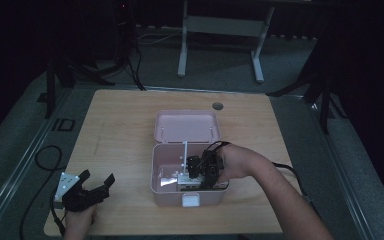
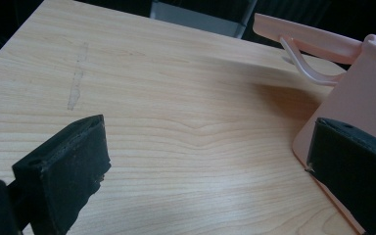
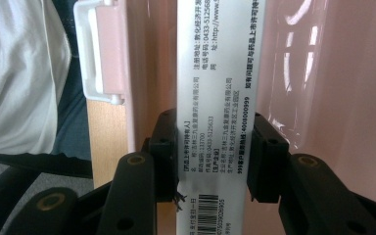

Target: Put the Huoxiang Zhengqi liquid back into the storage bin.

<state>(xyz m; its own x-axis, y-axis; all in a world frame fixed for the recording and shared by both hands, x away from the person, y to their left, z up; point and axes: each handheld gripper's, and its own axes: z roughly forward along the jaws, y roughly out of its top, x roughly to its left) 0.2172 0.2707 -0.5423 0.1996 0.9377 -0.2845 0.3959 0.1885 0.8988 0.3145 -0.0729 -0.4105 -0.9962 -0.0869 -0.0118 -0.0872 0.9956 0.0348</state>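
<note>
A pink box point(image 1: 156, 165) stands open in the middle of the wooden table point(image 1: 120, 125), its lid point(image 1: 186, 126) tipped back. My right gripper point(image 1: 196, 172) reaches down into it and is shut on a white printed carton point(image 1: 180, 180). In the right gripper view the pads point(image 3: 267, 156) press both sides of the carton point(image 3: 215, 58), with the gripper point(image 3: 215, 161) against the pink inner wall point(image 3: 323, 73). My left gripper point(image 1: 99, 177) rests at the table's front left, open with nothing between its jaws. In its own view the left gripper point(image 2: 210, 147) faces bare wood beside the box wall point(image 2: 367, 98).
The box's white latch point(image 1: 191, 200) faces the front edge and also shows as a latch point(image 3: 100, 54) beside white clothing point(image 3: 19, 73). A cable grommet point(image 1: 217, 106) sits near the table's far edge. A black cable point(image 1: 47, 155) loops off the left side.
</note>
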